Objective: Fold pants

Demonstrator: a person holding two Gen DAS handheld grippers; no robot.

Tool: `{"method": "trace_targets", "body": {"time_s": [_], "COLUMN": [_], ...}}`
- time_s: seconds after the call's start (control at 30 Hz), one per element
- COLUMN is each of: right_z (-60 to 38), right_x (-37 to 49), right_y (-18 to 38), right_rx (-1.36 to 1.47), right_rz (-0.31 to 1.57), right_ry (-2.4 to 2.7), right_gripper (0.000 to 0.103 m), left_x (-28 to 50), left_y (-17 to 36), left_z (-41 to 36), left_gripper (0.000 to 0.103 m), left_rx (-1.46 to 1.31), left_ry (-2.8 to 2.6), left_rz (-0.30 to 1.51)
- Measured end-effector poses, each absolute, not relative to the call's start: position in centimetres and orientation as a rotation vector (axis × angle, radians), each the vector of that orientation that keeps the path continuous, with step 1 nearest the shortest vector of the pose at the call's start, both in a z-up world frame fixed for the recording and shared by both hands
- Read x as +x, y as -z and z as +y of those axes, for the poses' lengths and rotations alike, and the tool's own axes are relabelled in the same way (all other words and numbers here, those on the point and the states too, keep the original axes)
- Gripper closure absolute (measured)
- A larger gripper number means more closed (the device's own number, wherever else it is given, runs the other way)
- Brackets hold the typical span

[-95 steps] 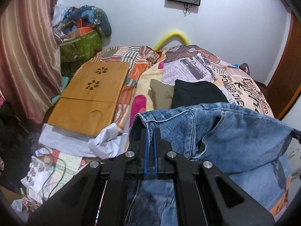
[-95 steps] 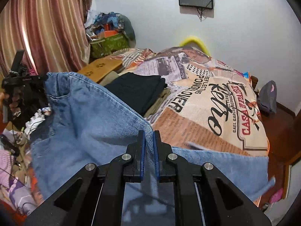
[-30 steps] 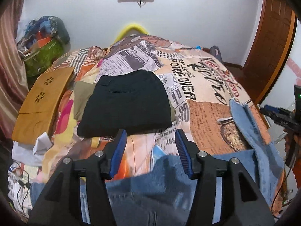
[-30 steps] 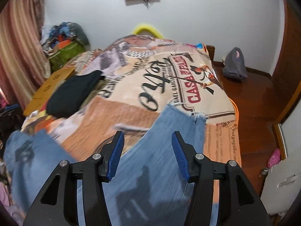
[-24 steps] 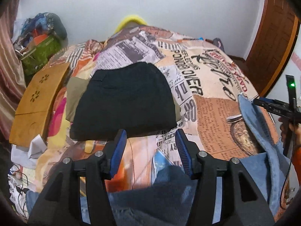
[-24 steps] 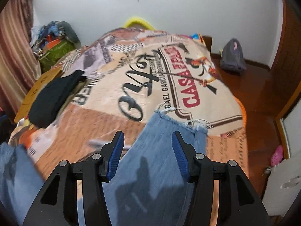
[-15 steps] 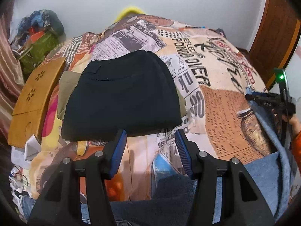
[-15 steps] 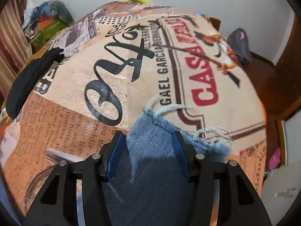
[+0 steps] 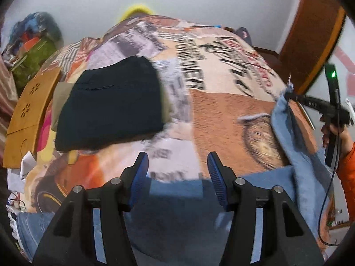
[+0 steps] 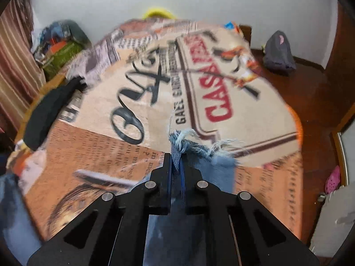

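At the bottom centre of the right wrist view, the right gripper [image 10: 175, 161] is pinching the frayed hem of the jeans [image 10: 199, 155], its jaws pressed together on a thin bunch of denim just above the printed bedspread [image 10: 221, 84]. At the bottom of the left wrist view, the left gripper [image 9: 176, 173] is hanging with its jaws spread wide and nothing between them, directly over the broad part of the jeans [image 9: 173, 210], which are lying along the lower edge of the frame and running up the right side to where the right gripper [image 9: 290, 96] is lifting the leg end.

Farther up, left of centre, a folded black garment [image 9: 108, 104] is sitting on the bedspread beside a wooden lap tray [image 9: 28, 110].

The bite on the hem looks shallow and mostly on loose fringe, so the denim could slip out once the leg's weight pulls. With the left gripper holding nothing, the waist end may drag and bunch, skewing the fold.
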State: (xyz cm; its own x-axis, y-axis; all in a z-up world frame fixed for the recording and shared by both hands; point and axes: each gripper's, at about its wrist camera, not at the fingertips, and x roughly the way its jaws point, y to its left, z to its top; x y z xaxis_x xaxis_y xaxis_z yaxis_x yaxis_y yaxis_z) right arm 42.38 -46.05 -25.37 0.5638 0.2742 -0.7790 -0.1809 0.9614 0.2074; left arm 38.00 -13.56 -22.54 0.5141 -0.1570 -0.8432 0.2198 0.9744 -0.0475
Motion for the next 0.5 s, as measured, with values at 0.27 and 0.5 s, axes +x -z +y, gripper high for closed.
{"method": "trace_targets", "body": {"time_s": [0.27, 0.5], "right_z": [-50.5, -54.4], "right_x": [35.9, 32.0], "right_y": [18.1, 16.0], "right_rx": [0.15, 0.195], "right_rz": [0.808, 0.766], "right_ry": [-0.23, -0.175], "right_gripper": [0.097, 0.097], "left_x": [32.8, 29.0], "left_y": [21.5, 22.5], "left_z": [-20.6, -26.0], "left_gripper": [0.04, 0.04], "left_rx": [0.082, 0.133], "left_ry": [0.382, 0.493], "left_rz": [1.047, 1.079]}}
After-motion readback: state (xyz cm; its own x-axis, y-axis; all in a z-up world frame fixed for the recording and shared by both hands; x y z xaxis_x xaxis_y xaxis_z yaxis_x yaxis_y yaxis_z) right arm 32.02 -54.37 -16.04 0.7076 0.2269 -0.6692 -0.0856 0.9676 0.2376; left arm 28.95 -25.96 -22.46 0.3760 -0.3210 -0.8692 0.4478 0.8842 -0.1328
